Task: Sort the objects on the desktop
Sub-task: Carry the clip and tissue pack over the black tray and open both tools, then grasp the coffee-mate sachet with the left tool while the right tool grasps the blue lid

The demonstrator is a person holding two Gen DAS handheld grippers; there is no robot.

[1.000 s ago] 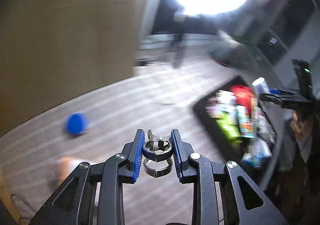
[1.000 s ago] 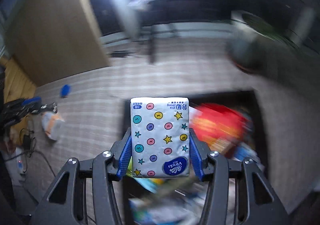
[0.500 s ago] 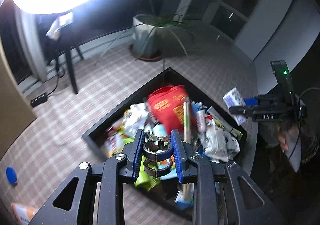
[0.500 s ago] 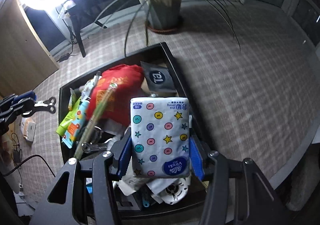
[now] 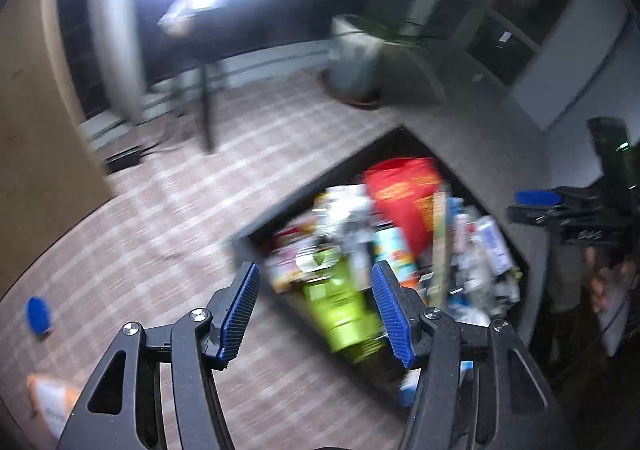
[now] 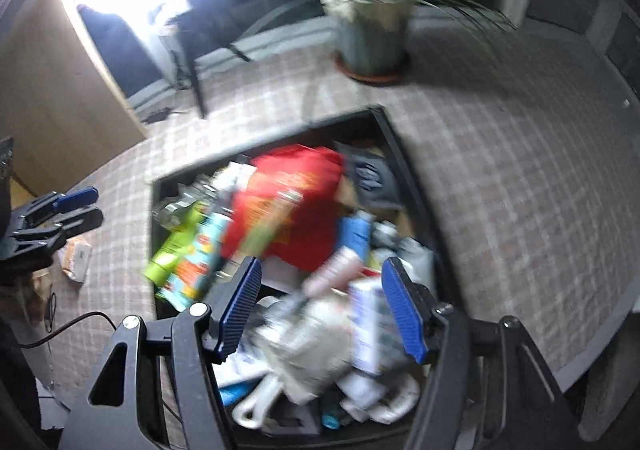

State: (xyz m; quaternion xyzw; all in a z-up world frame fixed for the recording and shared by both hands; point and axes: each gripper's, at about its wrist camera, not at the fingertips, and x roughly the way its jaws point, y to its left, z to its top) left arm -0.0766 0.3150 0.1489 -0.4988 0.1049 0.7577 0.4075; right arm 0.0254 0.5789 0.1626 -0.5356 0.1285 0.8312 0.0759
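Left tongs (image 5: pixel 316 308): blue pads spread apart, nothing between them — above the near corner of the black tray (image 5: pixel 256 228).
Right tongs (image 6: pixel 320 310): apart too, empty, over the tray's (image 6: pixel 396 146) near end.
Tray contents: heaped packets, blurred — red bag (image 6: pixel 296 198), green tube (image 5: pixel 344 314), possibly the tissue pack (image 6: pixel 370 324) among them.
Bench (image 6: pixel 520 186): checked cloth; potted plant (image 6: pixel 370 34) behind tray.

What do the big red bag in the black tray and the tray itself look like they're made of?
Big red bag: probably glossy plastic film or foil, since it looks soft and crumpled, though blur hides detail.
Black tray: rigid, matte, straight thin walls; plastic or painted metal, can't tell which.
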